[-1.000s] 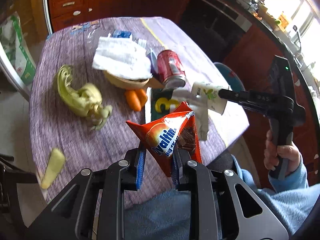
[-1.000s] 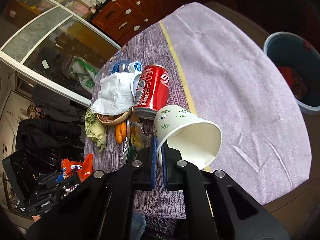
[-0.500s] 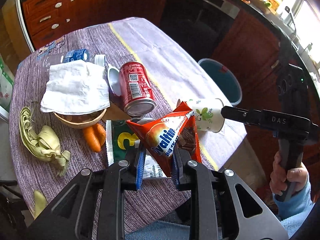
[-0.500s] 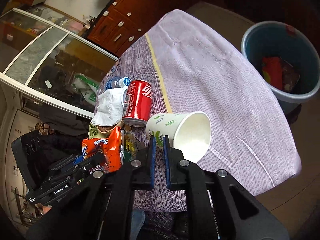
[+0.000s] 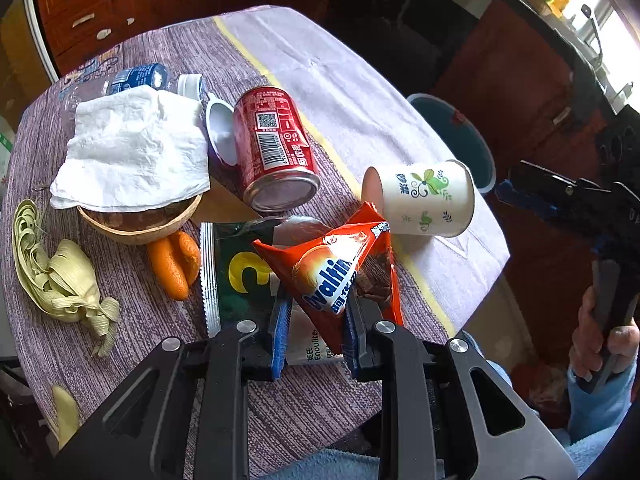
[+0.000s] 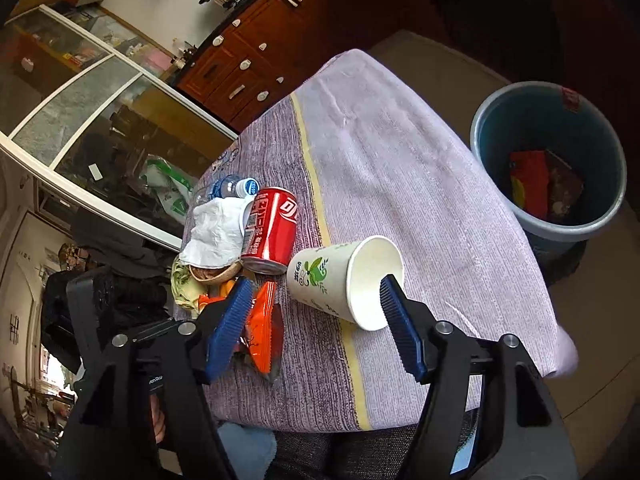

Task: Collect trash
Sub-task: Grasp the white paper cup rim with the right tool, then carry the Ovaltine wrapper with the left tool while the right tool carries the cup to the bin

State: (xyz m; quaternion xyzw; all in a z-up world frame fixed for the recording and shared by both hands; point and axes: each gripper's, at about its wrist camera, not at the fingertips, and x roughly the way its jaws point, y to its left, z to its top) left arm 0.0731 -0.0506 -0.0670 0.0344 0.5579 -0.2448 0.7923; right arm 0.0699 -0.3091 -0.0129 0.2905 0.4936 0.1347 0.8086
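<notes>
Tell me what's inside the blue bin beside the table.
The bin holds a red wrapper and a darker brown packet lying at the bottom. Anything beneath them, and the floor under the near wall, is hidden.

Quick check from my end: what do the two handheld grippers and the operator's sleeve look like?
Both grippers, left and right, are black angular frames with silver screws and two fingers faced with ribbed blue pads. The right one has a black pistol-style handle. The sleeve is light blue and fleecy.
</notes>
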